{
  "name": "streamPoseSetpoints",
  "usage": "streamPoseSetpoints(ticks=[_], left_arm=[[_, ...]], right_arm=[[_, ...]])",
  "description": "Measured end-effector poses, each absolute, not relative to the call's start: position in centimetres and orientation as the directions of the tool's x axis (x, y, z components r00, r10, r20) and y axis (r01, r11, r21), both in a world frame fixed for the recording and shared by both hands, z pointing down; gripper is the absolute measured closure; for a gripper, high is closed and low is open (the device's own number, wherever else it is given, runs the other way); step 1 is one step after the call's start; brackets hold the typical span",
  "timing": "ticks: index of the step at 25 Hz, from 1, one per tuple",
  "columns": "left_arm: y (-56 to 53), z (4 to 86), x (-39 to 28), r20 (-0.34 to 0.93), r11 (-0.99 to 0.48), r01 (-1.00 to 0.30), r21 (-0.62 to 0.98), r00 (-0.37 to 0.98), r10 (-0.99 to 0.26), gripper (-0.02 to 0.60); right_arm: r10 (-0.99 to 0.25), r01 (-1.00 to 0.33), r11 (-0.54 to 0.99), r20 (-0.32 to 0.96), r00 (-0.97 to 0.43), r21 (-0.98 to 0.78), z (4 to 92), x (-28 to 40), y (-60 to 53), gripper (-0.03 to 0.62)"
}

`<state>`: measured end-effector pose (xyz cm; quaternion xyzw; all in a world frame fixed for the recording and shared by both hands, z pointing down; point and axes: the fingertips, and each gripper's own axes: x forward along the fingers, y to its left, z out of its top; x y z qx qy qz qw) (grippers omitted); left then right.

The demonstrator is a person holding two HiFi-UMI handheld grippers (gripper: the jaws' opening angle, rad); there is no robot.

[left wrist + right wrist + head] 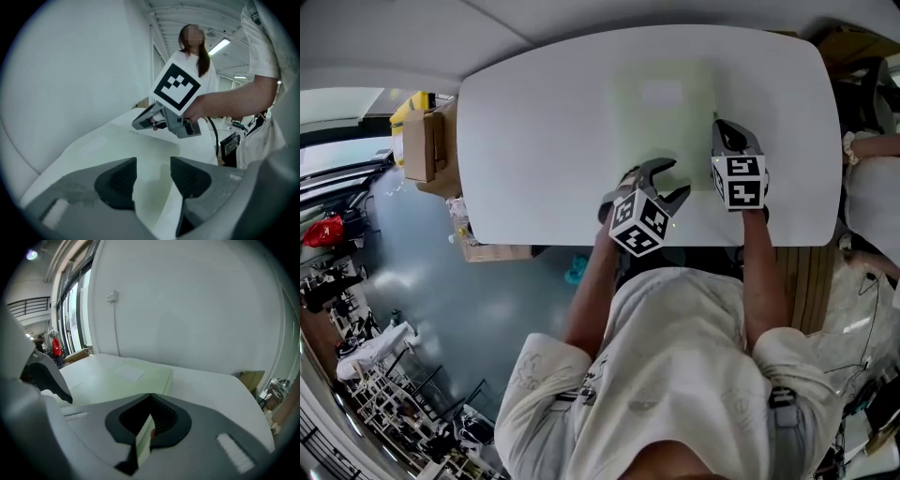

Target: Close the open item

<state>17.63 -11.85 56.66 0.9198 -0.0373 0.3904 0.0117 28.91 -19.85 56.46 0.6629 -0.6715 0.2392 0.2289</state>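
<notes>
Pale-green folder (661, 122) flat on white counter (534, 141), cover looks down, closing seemingly done; right tool (728, 133) clamped on folder's edge, left tool (673, 178) gaping, empty; release left

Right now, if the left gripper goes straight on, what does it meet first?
Likely the right gripper, dead ahead across the pale green folder. The left gripper, jaws open, sits low over that folder, so it may scrape it first.
</notes>
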Motion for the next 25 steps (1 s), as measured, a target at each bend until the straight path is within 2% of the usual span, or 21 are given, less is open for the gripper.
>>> streamPoseSetpoints(ticks=[17, 25], left_arm=[[-14.6, 51.3, 15.7, 0.548, -0.972, -0.224, -0.064, 0.807, -0.222, 0.347], [-17.4, 48.0, 13.1, 0.425, -0.926, -0.373, -0.064, 0.829, -0.363, 0.347]], right_arm=[[-0.848, -0.999, -0.048, 0.527, 0.052, 0.021, 49.2, 25.8, -17.0, 0.592], [-0.888, -0.998, -0.050, 0.456, 0.062, 0.038, 45.8, 24.0, -16.6, 0.592]])
